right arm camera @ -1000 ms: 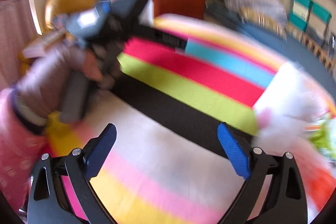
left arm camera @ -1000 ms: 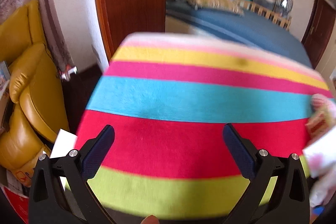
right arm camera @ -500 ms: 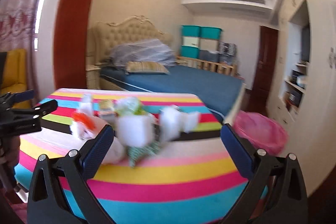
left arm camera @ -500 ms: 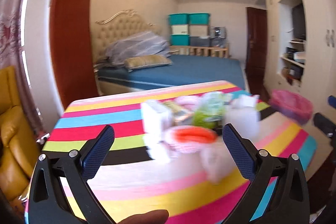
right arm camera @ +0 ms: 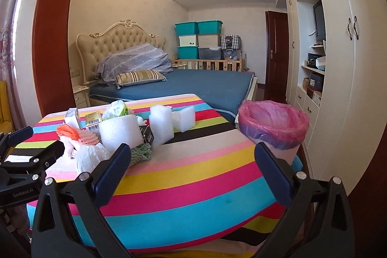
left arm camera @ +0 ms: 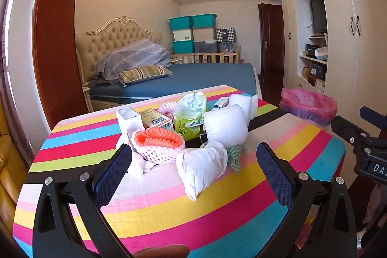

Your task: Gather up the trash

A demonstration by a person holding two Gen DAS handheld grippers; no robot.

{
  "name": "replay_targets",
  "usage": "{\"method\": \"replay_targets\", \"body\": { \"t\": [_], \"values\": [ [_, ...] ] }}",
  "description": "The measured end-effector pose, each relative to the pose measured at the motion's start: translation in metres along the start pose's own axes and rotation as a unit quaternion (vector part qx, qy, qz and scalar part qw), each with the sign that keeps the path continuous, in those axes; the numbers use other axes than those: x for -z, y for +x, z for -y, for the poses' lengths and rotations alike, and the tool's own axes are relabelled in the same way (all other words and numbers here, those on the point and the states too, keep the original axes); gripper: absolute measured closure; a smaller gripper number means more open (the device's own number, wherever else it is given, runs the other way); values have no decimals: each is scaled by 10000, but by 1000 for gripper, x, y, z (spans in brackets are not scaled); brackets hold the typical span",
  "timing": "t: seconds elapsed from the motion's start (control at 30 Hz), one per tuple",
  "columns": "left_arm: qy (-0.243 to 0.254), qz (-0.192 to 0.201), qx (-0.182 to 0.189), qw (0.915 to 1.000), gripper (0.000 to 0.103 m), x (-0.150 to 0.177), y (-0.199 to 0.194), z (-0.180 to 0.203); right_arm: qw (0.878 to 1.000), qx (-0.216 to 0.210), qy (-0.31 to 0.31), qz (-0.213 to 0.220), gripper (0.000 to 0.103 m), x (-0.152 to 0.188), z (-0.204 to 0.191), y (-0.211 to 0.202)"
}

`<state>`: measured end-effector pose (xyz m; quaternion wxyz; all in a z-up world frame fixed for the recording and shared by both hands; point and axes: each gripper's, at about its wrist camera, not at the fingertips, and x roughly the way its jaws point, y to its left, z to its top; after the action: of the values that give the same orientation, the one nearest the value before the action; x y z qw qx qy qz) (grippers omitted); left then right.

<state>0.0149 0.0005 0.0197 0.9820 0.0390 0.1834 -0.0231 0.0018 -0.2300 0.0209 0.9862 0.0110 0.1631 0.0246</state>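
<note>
Bed (right arm camera: 193, 84) behind striped table (right arm camera: 193, 185)

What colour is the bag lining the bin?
Pink: the bag is a translucent pink, folded over the bin's rim. The right wrist view shows it best.

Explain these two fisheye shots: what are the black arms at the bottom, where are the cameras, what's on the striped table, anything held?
There is no robot: a person holds a two-finger claw in each hand, with a camera on each looking forward along its fingers. The black arms with blue pads are the left claw in the left wrist view and the right claw in the right wrist view. Both are open and hold nothing. On the striped tablecloth lies a trash pile: crumpled white paper, an orange and pink foam fruit net, a green plastic bag, white foam pieces and small cartons. The bin with the pink liner sits at the table's right edge.
</note>
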Motion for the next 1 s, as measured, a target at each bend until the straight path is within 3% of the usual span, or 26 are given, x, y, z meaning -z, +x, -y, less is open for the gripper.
{"method": "replay_targets", "body": {
  "t": [1.0],
  "values": [
    [-249, -149, 93, 9995, 7, 3, 4, -10, 9999, -78, 48, 53, 4, -3, 0, -2]
  ]
}}
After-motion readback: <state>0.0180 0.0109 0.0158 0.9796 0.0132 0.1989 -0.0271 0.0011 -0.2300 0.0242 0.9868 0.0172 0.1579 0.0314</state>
